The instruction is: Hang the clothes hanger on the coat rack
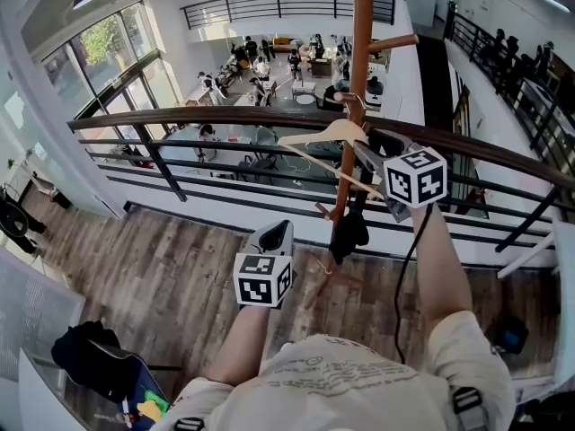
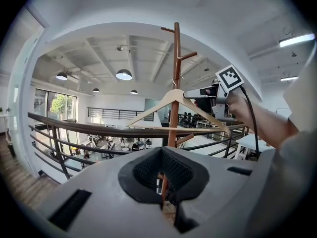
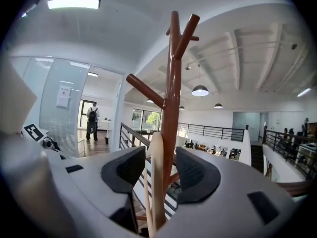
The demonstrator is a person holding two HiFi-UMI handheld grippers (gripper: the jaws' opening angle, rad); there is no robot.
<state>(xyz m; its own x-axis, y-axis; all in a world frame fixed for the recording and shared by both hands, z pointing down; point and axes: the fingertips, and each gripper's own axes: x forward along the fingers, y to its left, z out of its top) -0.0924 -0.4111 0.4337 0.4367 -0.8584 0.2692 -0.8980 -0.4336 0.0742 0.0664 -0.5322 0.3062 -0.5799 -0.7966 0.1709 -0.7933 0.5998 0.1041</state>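
Note:
A light wooden hanger [image 1: 325, 136] hangs by its metal hook from a peg of the brown wooden coat rack [image 1: 360, 43], in front of the pole. My right gripper [image 1: 370, 153] is at the hanger's right arm. In the right gripper view, that arm [image 3: 156, 182] stands between the open pads of the right gripper [image 3: 158, 170], with a gap at the right pad, and the rack's pole [image 3: 171, 88] is just behind it. My left gripper [image 1: 275, 233] hovers lower and to the left, shut and empty. The left gripper view shows the hanger [image 2: 173, 97] level on the rack [image 2: 176, 58].
A dark curved railing [image 1: 225, 118] runs just beyond the rack, with an atrium and people far below. A black item [image 1: 349, 232] hangs low on the pole. A black bag [image 1: 88, 356] lies on the floor at lower left. A white table edge [image 1: 539, 251] is at right.

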